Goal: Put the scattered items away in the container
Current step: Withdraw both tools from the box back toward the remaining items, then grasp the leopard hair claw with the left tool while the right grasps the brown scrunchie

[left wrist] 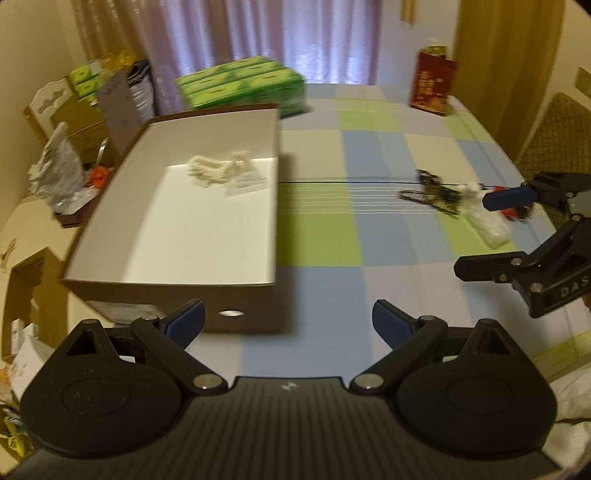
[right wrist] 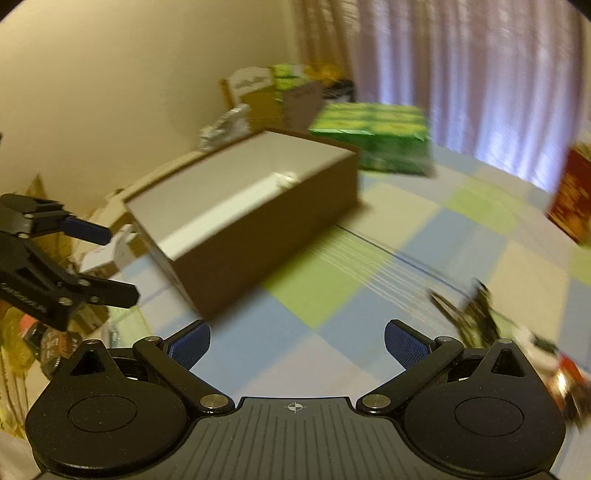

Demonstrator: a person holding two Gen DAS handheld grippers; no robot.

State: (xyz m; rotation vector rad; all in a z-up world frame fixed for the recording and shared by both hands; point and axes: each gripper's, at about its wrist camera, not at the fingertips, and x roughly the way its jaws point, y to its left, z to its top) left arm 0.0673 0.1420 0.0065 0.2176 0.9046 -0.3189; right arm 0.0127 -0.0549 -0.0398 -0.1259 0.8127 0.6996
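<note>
Checked cloth (left wrist: 325,280) in blue, green and cream is covering the surface, with pale curtains (left wrist: 258,33) hanging behind it. Sitting on the cloth is the brown cardboard box (left wrist: 236,295), white inside, and a few small whitish items (left wrist: 225,171) are lying near its far wall. Scattered items are resting well to the right of the box: a dark tangled bundle (left wrist: 432,194) and a clear packet (left wrist: 487,227) touching it (both too blurred to identify). The left gripper (left wrist: 288,319) is hovering just in front of the box, fingers spread wide and holding nothing. The right gripper (right wrist: 295,343) is hanging above the cloth beside the bundle, jaws likewise apart and empty. A green carton pack (left wrist: 243,85) and a red package (left wrist: 432,86) are standing further back
</note>
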